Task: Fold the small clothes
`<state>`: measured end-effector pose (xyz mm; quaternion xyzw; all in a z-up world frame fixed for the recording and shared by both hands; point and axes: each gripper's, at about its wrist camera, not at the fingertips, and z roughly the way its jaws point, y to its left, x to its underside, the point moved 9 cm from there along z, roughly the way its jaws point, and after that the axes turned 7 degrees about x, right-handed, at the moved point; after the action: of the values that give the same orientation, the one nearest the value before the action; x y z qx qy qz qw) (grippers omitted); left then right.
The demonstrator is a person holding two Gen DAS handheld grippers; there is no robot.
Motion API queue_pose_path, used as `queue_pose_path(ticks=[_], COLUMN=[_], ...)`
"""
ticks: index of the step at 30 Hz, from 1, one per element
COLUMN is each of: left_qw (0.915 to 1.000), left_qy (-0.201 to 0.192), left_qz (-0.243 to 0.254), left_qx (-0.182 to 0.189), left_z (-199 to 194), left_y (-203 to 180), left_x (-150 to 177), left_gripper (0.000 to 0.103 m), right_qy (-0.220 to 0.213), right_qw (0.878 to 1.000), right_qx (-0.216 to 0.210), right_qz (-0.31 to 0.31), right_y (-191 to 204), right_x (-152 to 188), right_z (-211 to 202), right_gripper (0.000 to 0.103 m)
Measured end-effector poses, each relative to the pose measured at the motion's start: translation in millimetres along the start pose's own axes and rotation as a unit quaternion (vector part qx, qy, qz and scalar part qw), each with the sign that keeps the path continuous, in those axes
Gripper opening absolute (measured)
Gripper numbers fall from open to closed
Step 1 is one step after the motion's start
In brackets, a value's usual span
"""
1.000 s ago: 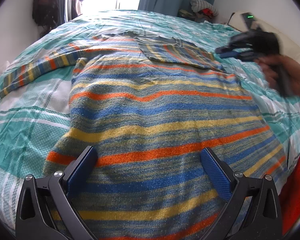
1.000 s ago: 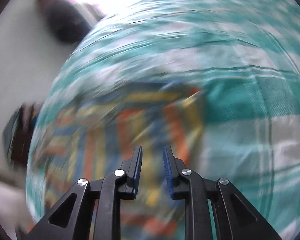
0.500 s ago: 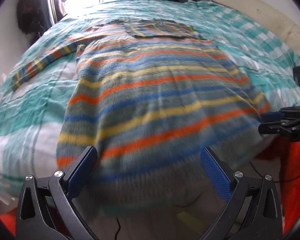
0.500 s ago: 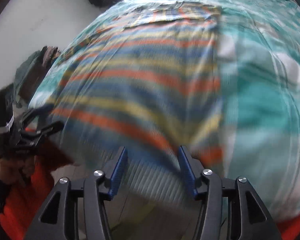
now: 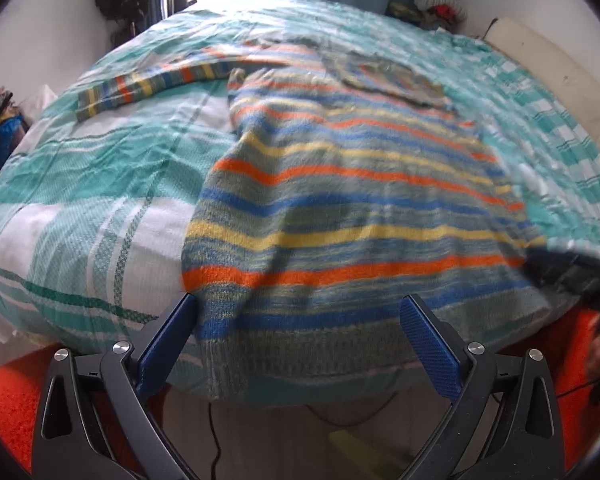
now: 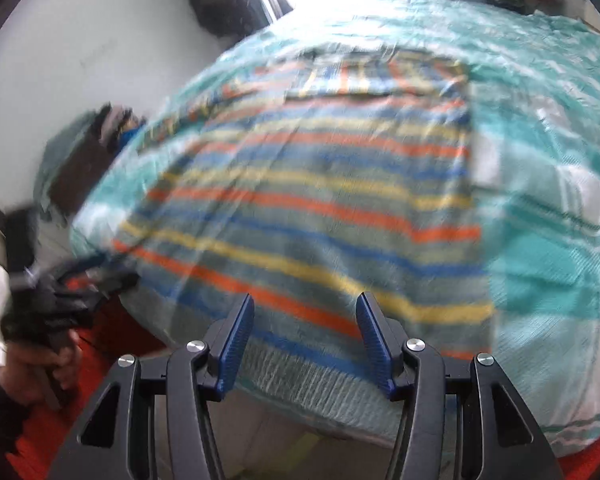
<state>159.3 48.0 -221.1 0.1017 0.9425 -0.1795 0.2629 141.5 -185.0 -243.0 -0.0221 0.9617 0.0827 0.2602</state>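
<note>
Evidently, your folding had only begun. Left wrist view: your left gripper (image 5: 298,332) had its jaws spread wide and gripped nothing, with its blue pads (image 5: 168,338) flanking the ribbed hem (image 5: 300,354) of the striped sweater (image 5: 340,208). That sweater lay spread flat on the teal checked bedspread (image 5: 80,184), and its hem drooped over the near edge of the bed. One sleeve (image 5: 148,84) stretched out straight to the left, unfolded. At the far right shoulder a striped panel (image 5: 392,80) lay across the body; it read as the other sleeve turned inward, though blur prevented certainty. The right gripper (image 5: 572,276) appeared only as a dark smear at the sweater's right hem corner.

Right wrist view: your right gripper (image 6: 304,344) likewise had its jaws apart, less widely, and held nothing; its pads (image 6: 238,344) hovered just before the hem (image 6: 320,380) of the sweater (image 6: 320,208). The folded panel (image 6: 376,76) showed again at the far end. The left gripper (image 6: 60,292), held in your left hand (image 6: 32,364), sat blurred near the opposite hem corner; contact could not be judged.

Judgement: one sleeve was probably tucked in, the left sleeve remained out, and the body had not been folded at all. Most of the task therefore remained.
</note>
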Motion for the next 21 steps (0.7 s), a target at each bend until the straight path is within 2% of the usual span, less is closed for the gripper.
queue_pose_path(ticks=[5,9,12,16,19,21], left_qw=[0.9967,0.9889,0.9737,0.9482,0.9305,0.9168], left_qy=[-0.041,-0.081,-0.121,-0.105,-0.091,-0.116], left_qz=[-0.054,-0.117,-0.188,-0.298,-0.354,-0.382], left_qx=[0.045,0.044,0.044,0.028,0.021,0.023], left_z=[-25,-34,-31,18,55,66], left_y=[21,87,159,253,288,302], left_x=[-28,-80,-126,-159,-162,-169], left_gripper=[0.102,0.102,0.102,0.1,0.096,0.096], right_qy=[0.021,0.011,0.003,-0.002,0.003,0.008], right_qw=[1.0,0.999,0.999,0.999,0.998,0.998], right_qx=[0.004,0.004,0.001,-0.005,-0.008,-0.012], right_qz=[-0.019,-0.034,-0.041,-0.053,-0.059,-0.063], right_y=[9,15,20,27,31,33], right_x=[20,14,9,6,6,7], right_z=[12,12,10,10,15,20], right_gripper=[0.053,0.053,0.053,0.054,0.054,0.054])
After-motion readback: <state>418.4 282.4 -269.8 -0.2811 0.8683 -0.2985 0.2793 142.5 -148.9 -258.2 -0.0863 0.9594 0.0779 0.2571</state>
